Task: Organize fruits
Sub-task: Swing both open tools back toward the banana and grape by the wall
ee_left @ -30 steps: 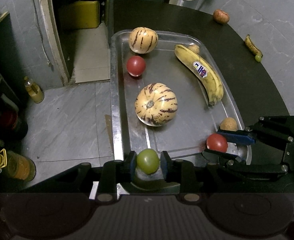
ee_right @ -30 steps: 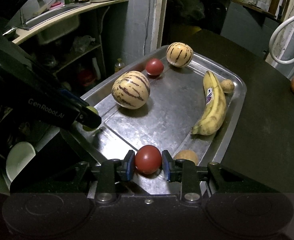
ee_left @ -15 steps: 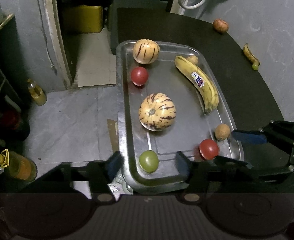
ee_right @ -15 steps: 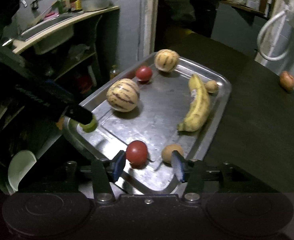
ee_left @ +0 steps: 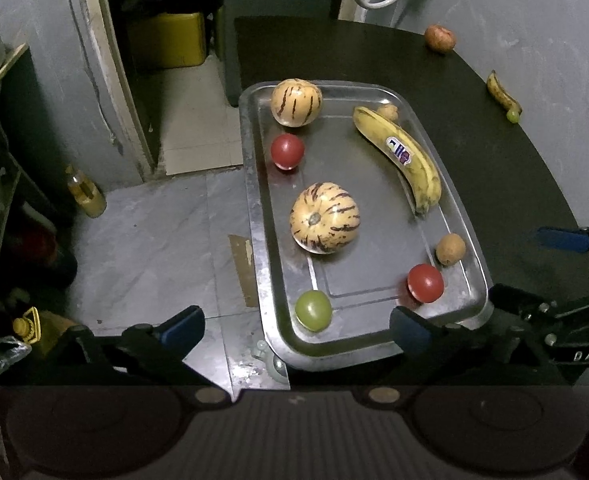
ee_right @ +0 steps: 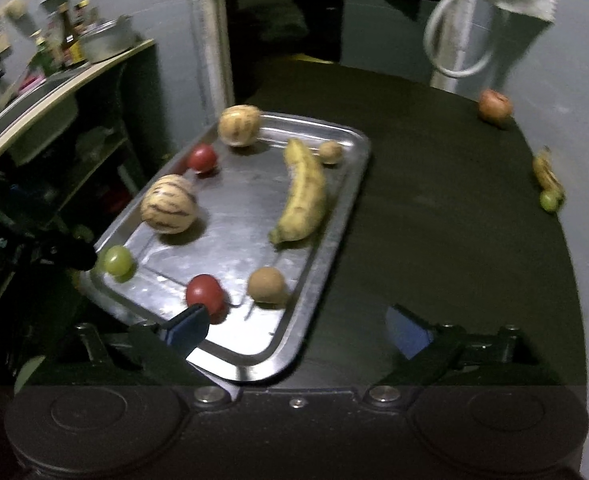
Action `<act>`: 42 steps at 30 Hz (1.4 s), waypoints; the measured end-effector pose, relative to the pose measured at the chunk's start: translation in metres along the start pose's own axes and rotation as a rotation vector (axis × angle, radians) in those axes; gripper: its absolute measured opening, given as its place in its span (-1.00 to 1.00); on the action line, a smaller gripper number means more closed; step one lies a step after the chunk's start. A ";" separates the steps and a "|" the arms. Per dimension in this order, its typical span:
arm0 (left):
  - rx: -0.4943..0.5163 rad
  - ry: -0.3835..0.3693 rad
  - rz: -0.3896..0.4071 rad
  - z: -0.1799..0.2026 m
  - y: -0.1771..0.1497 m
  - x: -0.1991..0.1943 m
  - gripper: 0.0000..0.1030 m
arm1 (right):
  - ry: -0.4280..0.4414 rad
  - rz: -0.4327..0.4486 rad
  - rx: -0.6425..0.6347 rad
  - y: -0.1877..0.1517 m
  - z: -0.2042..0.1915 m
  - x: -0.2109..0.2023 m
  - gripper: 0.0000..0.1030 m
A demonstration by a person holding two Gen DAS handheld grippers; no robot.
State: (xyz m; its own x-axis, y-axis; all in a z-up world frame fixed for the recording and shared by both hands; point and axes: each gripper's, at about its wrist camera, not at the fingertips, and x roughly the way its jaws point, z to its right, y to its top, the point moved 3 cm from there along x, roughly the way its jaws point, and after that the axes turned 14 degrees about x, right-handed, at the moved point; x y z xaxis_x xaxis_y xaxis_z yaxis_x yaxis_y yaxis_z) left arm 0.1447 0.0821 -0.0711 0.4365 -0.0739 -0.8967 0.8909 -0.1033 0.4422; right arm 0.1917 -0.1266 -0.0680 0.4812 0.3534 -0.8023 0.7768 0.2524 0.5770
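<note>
A steel tray lies on the dark table. In it rest a green tomato, a red tomato, a second red tomato, two striped melons, a banana and two small brown fruits. My left gripper is open, above the tray's near edge, the green tomato just ahead. My right gripper is open, pulled back from the near red tomato, holding nothing.
On the table beyond the tray lie a reddish fruit and a small spotted banana with a green fruit. Left of the tray the table ends above a tiled floor with bottles. A shelf with pots stands at left.
Both grippers let go: the left released the green tomato, the right the red tomato, both onto the tray. Both then opened wider and drew back and upward.
</note>
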 end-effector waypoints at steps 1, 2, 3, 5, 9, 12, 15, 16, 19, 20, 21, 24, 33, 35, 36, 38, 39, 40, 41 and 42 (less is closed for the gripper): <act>0.006 0.006 0.000 0.000 0.001 -0.001 0.99 | -0.015 0.005 0.015 0.000 0.003 -0.001 0.99; 0.014 0.013 -0.004 0.001 0.003 -0.001 0.99 | -0.028 0.012 0.034 0.000 0.006 -0.002 0.98; 0.021 0.022 -0.011 0.001 0.004 0.000 0.99 | -0.037 0.014 0.052 0.000 0.008 -0.003 0.98; 0.037 0.043 -0.027 0.002 0.008 0.000 0.99 | -0.055 0.017 0.087 0.000 0.013 -0.004 0.98; 0.062 0.066 -0.028 0.000 0.017 -0.003 0.99 | -0.088 0.041 0.134 0.001 0.018 -0.010 0.98; 0.090 0.083 -0.003 -0.001 0.027 -0.012 0.99 | -0.115 0.075 0.170 0.005 0.023 -0.019 0.98; 0.118 0.104 0.038 -0.005 0.042 -0.024 0.99 | -0.145 0.109 0.216 0.012 0.029 -0.031 0.99; 0.127 0.113 0.058 -0.007 0.049 -0.030 0.99 | -0.157 0.126 0.235 0.015 0.032 -0.036 0.99; 0.146 0.145 0.119 -0.015 0.071 -0.045 0.99 | -0.200 0.185 0.298 0.025 0.042 -0.052 0.99; 0.152 0.151 0.141 -0.018 0.078 -0.049 0.99 | -0.211 0.203 0.318 0.028 0.045 -0.057 0.99; 0.159 0.159 0.169 -0.022 0.087 -0.055 0.99 | -0.224 0.229 0.340 0.032 0.048 -0.064 0.99; 0.189 0.170 0.242 -0.030 0.113 -0.070 0.99 | -0.268 0.300 0.385 0.041 0.057 -0.084 0.99; 0.300 0.131 0.393 -0.013 0.206 -0.088 0.99 | -0.377 0.482 0.443 0.071 0.079 -0.123 0.99; 0.326 0.133 0.414 -0.004 0.225 -0.090 0.99 | -0.381 0.512 0.453 0.079 0.086 -0.125 0.99; 0.338 0.139 0.425 0.001 0.234 -0.092 0.99 | -0.381 0.528 0.461 0.083 0.089 -0.124 0.99; 0.372 0.154 0.450 0.011 0.253 -0.094 0.99 | -0.376 0.551 0.482 0.091 0.098 -0.121 0.99; 0.388 0.160 0.464 0.018 0.265 -0.094 0.99 | -0.379 0.558 0.497 0.095 0.103 -0.117 0.99; 0.402 0.161 0.475 0.023 0.274 -0.092 0.99 | -0.383 0.562 0.510 0.098 0.106 -0.111 0.99; 0.417 0.159 0.487 0.030 0.284 -0.089 0.99 | -0.385 0.561 0.527 0.099 0.111 -0.104 0.99; 0.431 0.153 0.493 0.036 0.295 -0.084 0.99 | -0.382 0.555 0.546 0.101 0.116 -0.096 0.99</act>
State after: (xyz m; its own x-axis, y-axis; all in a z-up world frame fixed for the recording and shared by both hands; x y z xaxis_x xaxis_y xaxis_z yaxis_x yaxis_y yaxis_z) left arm 0.3664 0.0219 0.1350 0.8209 -0.0760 -0.5661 0.4664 -0.4828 0.7412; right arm 0.2709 -0.2399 0.0492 0.8759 -0.0544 -0.4794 0.4285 -0.3690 0.8247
